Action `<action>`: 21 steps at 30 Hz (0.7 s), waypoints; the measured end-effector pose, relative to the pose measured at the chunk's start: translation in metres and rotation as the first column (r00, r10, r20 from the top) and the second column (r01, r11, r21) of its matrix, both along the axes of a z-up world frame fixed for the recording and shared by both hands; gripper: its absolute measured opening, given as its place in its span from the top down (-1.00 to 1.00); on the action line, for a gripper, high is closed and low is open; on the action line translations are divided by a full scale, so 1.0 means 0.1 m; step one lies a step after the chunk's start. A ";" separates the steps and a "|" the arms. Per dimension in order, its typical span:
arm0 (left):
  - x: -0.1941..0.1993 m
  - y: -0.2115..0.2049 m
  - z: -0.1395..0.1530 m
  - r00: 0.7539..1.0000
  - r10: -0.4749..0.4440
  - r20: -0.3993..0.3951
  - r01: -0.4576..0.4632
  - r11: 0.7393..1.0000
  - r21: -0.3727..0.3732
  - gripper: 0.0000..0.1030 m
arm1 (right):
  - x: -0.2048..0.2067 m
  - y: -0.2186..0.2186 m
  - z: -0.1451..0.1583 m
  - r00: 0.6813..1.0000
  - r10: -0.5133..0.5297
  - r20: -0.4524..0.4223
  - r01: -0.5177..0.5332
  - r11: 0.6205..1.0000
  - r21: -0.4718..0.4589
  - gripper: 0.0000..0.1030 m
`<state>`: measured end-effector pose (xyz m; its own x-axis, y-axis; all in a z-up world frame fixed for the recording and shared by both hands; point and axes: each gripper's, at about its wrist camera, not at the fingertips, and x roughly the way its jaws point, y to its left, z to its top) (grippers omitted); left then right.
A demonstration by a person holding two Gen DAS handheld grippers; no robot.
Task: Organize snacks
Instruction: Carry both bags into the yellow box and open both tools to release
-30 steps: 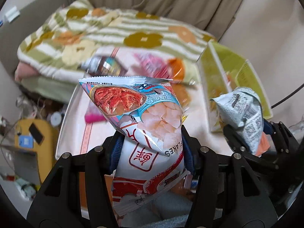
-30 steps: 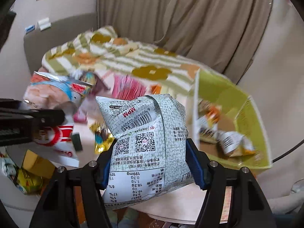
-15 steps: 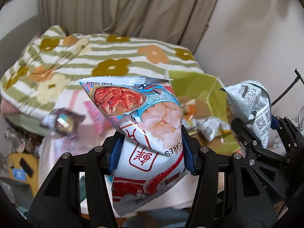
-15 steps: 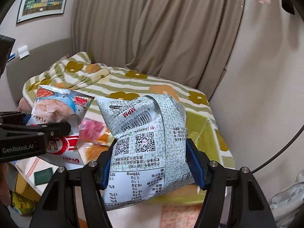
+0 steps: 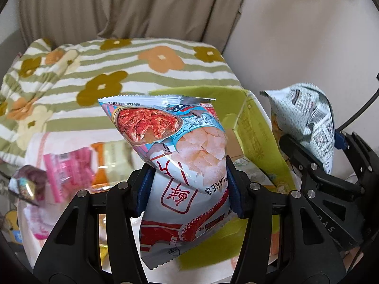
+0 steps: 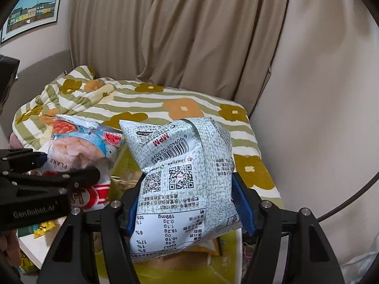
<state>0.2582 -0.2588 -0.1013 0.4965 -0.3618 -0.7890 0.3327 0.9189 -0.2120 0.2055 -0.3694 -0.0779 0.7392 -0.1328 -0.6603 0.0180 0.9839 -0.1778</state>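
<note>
A shrimp flakes bag [image 5: 187, 165], printed with red shrimp and pale chips, stands upright in the left gripper [image 5: 188, 189], whose blue-padded fingers [image 5: 144, 189] press into both of its sides. The bag is held in the air over the near wall of a yellow-green box [image 5: 258, 132], which is the landmark for everything else. In the right wrist view the same bag [image 6: 80, 149] hangs just left of the box's open top.

A pale green snack bag [image 6: 184, 179], barcode and QR codes facing the camera, is pinched at mid-height by the right gripper [image 6: 187, 203] and is held directly above the box interior [image 6: 165, 269]. From the left wrist camera this bag [image 5: 310, 123] appears to the right of the box, with the right gripper's black frame [image 5: 331, 184] below it.

Left of the box, on a light tabletop [image 5: 33, 156], lie a pink packet [image 5: 68, 168], an orange-and-white packet [image 5: 111, 158] and a dark shiny packet [image 5: 26, 184], all blurred. Behind the box spreads a striped floral blanket [image 5: 132, 68]; beyond that hang beige curtains [image 6: 180, 35], and a framed picture [image 6: 33, 9] sits on the wall far left.
</note>
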 end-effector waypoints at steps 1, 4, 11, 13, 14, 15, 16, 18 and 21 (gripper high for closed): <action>0.02 -0.07 -0.04 1.000 -0.007 -0.008 0.007 1.000 0.007 0.02 | 0.04 -0.04 -0.03 1.000 0.000 -0.007 0.000 1.000 0.001 -0.20; 0.09 -0.23 -0.18 0.998 -0.036 -0.043 0.037 0.999 0.022 0.02 | 0.15 -0.12 -0.09 1.000 -0.002 -0.029 0.002 1.000 0.008 -0.20; 0.12 -0.37 -0.38 0.994 -0.078 -0.071 0.081 0.996 0.048 -0.06 | 0.31 -0.25 -0.17 0.999 -0.006 -0.049 0.007 1.000 0.025 -0.20; 0.12 -0.40 -0.41 0.995 -0.081 -0.066 0.086 0.992 0.091 -0.54 | 0.36 -0.28 -0.19 0.999 -0.005 -0.051 0.006 1.000 0.028 -0.20; 0.11 -0.42 -0.41 0.996 -0.078 -0.049 0.083 0.988 0.131 -0.98 | 0.36 -0.28 -0.19 0.999 -0.005 -0.051 0.007 1.000 0.027 -0.20; 0.09 -0.42 -0.40 0.996 -0.079 -0.029 0.082 0.986 0.146 -0.99 | 0.36 -0.28 -0.19 0.999 -0.005 -0.051 0.007 1.000 0.029 -0.20; 0.07 -0.42 -0.39 0.996 -0.084 -0.019 0.086 0.984 0.156 -0.99 | 0.37 -0.29 -0.20 0.999 -0.005 -0.051 0.006 0.999 0.032 -0.20; 0.08 -0.43 -0.39 0.996 -0.085 -0.020 0.088 0.981 0.173 -0.99 | 0.42 -0.32 -0.22 0.999 -0.004 -0.053 0.006 0.999 0.038 -0.20; 0.09 -0.42 -0.40 0.996 -0.086 -0.029 0.090 0.980 0.178 -0.99 | 0.43 -0.35 -0.25 0.998 -0.005 -0.060 0.008 0.999 0.050 -0.20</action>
